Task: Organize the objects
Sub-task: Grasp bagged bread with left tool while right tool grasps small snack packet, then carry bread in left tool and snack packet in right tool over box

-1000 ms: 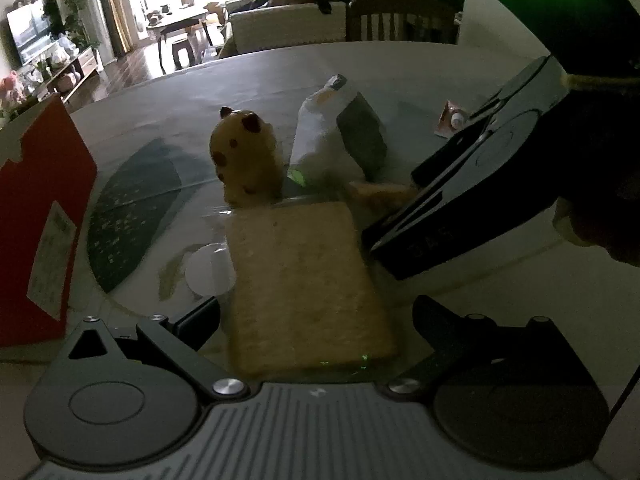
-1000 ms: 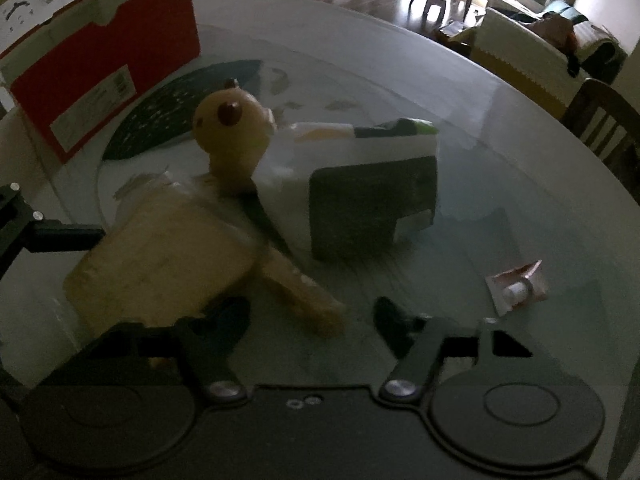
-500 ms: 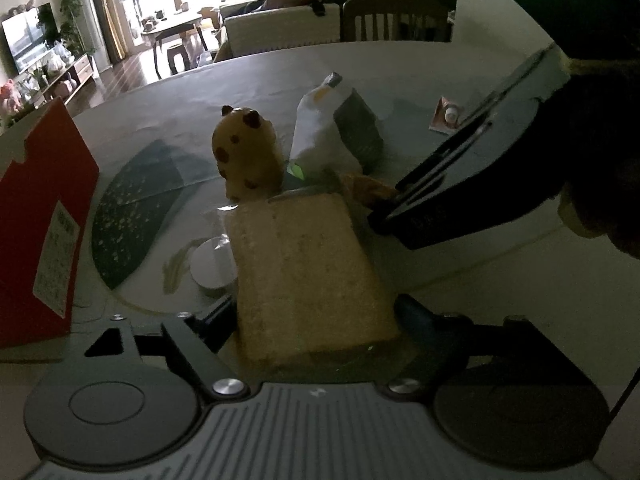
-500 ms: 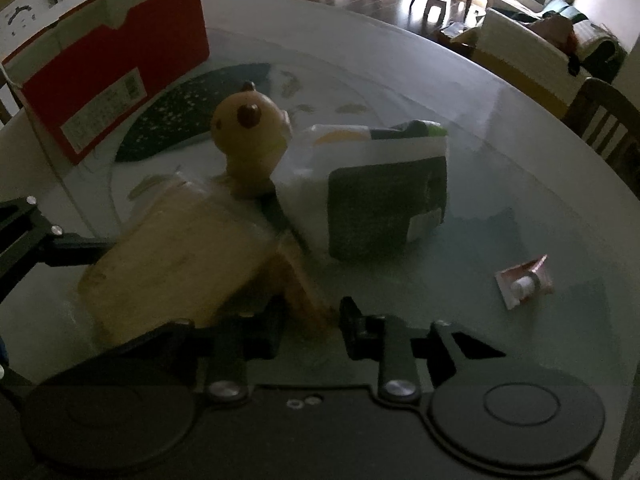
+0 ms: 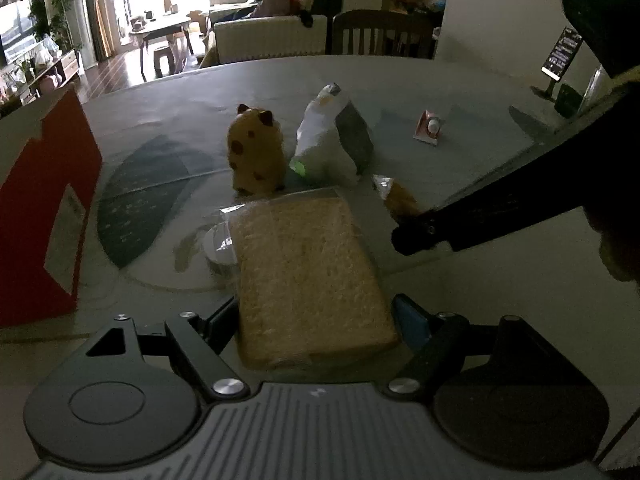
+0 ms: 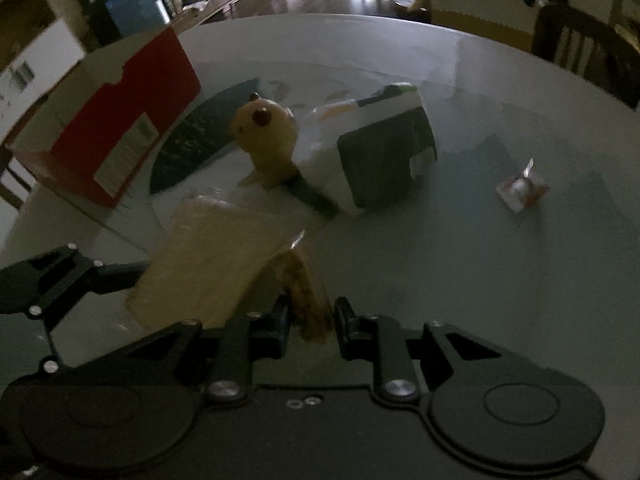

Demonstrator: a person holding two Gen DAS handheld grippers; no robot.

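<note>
A wrapped slice of bread (image 5: 308, 272) sits between the fingers of my left gripper (image 5: 316, 316), which is shut on it just above the table. My right gripper (image 6: 308, 320) is shut on a small brown wrapped snack (image 6: 304, 292), lifted clear of the table; the same snack (image 5: 398, 198) shows in the left wrist view beside the bread (image 6: 208, 264). Behind stand a yellow bear toy (image 5: 254, 154) (image 6: 266, 136) and a white and dark pouch (image 5: 334, 138) (image 6: 380, 152). A small pink packet (image 5: 428, 126) (image 6: 520, 192) lies farther right.
A red cardboard box (image 5: 40, 216) (image 6: 116, 128) stands at the left of the round glass table (image 6: 480, 280). A white disc (image 5: 218, 246) lies under the bread's left edge. A dark chair (image 5: 382, 34) and a sofa (image 5: 268, 36) are beyond the far edge.
My right gripper shut on the brown snack and lifted it away from the bread. My left gripper closed on the bread slice and raised it.
</note>
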